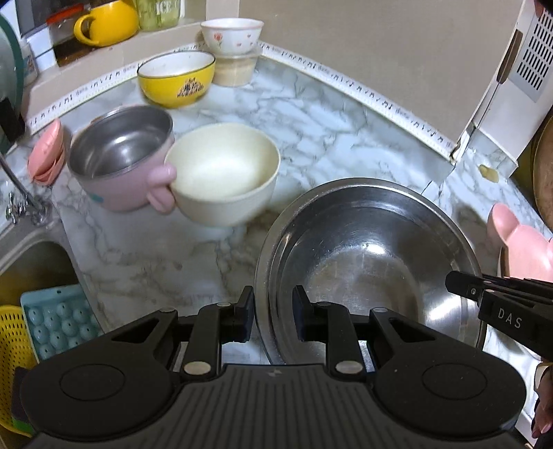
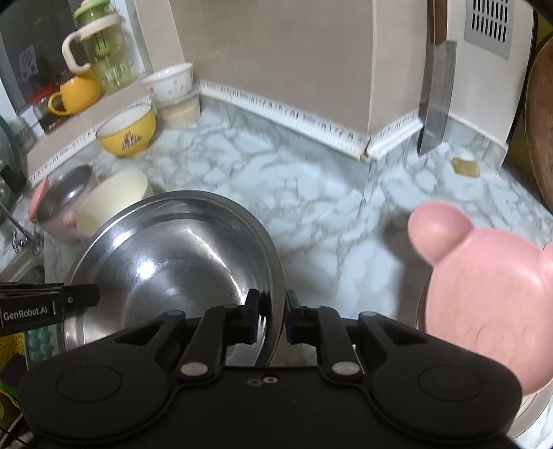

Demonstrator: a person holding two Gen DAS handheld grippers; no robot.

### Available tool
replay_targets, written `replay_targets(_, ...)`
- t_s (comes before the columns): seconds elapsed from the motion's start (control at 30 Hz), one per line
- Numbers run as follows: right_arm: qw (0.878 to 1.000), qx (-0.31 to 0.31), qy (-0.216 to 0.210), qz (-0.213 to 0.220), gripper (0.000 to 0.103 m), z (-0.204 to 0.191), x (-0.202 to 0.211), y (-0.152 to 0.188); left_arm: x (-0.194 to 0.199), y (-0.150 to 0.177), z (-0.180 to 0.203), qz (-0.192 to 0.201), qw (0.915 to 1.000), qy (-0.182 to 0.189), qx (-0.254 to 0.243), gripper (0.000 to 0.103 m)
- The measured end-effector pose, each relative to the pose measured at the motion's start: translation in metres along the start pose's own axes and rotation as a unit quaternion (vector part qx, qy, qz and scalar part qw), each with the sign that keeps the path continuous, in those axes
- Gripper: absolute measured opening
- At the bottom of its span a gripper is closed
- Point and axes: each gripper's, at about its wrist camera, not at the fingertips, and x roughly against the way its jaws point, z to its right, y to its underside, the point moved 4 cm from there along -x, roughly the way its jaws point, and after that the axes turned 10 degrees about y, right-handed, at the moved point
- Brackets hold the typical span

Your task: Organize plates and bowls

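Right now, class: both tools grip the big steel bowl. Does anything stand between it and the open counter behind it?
Nothing visible does. The steel bowl has bare counter behind it. The cream bowl stands off to its left, the pink plate to its right.

Home kitchen. Marble-pattern counter [image 1: 311, 114] running into a corner, edged with a white patterned strip [image 1: 363, 91]. Sink [image 1: 31, 255] with tap [image 1: 20, 197] at near left. Bowls left on the counter: steel [image 1: 363, 248], cream [image 1: 221, 172], yellow [image 1: 176, 77], floral [image 1: 231, 34]. Yellow mug [image 1: 103, 22] and jars on a far-left ledge. Cleaver [image 2: 435, 100] leaning at far right.
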Motion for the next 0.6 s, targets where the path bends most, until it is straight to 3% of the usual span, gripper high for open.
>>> replay_targets(0.6,1.000,0.002,-0.003,-0.011,0.016,0.002,-0.014,0.021,-0.014,0.018,0.003,0.001,0.9996,-0.014,-0.024,0.022)
